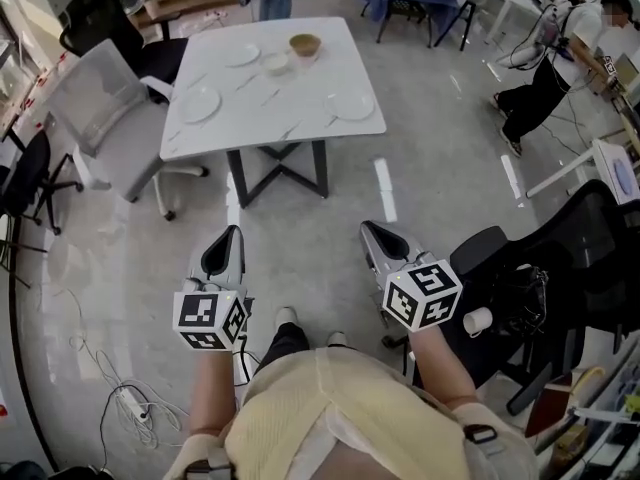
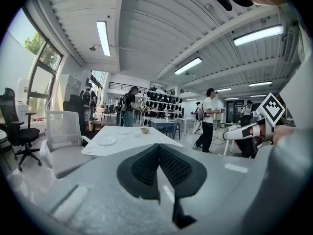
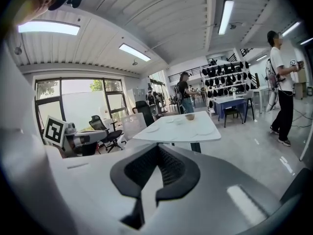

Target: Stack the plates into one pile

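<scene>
Stacking not begun: on the counter, well apart at my 12 o'clock, the first plate lay toward its 8 o'clock, the second plate toward 11 and the third plate toward 4, none touching, with a brown bowl and a small white dish near 12. My left gripper and right gripper were both closed on nothing, over the floor. By my judgement, every pickup and placement remained.
</scene>
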Demonstrator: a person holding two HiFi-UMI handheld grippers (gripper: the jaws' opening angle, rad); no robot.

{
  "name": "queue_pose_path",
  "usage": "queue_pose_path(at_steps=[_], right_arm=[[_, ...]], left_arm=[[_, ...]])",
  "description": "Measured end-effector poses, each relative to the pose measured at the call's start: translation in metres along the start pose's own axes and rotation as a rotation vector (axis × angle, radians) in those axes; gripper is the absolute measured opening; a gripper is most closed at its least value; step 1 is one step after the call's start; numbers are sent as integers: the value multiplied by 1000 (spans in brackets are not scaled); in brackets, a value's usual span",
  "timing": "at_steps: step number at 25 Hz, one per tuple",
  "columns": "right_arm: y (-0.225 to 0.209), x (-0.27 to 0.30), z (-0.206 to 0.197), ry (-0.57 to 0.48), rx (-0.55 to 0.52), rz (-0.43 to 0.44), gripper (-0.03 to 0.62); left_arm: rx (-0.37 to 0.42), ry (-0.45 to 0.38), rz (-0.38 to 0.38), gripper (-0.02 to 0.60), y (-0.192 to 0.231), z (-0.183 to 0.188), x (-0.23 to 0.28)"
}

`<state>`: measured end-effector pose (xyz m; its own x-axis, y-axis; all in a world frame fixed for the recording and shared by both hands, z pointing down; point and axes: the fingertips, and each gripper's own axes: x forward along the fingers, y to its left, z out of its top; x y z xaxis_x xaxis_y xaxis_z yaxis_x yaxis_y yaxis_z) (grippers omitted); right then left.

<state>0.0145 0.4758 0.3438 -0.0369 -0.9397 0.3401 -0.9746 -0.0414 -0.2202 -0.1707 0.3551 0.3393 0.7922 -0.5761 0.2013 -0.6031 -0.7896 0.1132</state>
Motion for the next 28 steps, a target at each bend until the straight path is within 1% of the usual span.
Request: queue_pose_path(at_steps=[2, 5, 9, 15, 18, 22, 27, 28], right_arm=[[6, 7, 0, 5, 1, 15, 0], [16, 18, 2, 13, -4, 29, 0], [27, 33, 2, 22, -10, 48, 0], [36, 64, 8, 9, 0, 17, 0], [43, 80, 9, 10, 1, -1, 0], [54, 98, 11, 3, 9, 7, 0], [70, 117, 14, 1, 6, 30, 1], [74, 120, 13, 5, 7, 37, 23]], left_arm=[[11, -8, 17, 2, 10, 1, 1], [34, 2, 33, 2, 25, 0, 4], [46, 13, 32, 2, 41, -3, 12], [78, 24, 0, 2, 66, 0, 25], [76, 31, -24, 2, 79, 2, 30], [79, 35, -56, 2, 92, 3, 36], [87, 54, -77, 2, 105, -1, 40], [83, 60, -82, 2, 106, -3, 39]])
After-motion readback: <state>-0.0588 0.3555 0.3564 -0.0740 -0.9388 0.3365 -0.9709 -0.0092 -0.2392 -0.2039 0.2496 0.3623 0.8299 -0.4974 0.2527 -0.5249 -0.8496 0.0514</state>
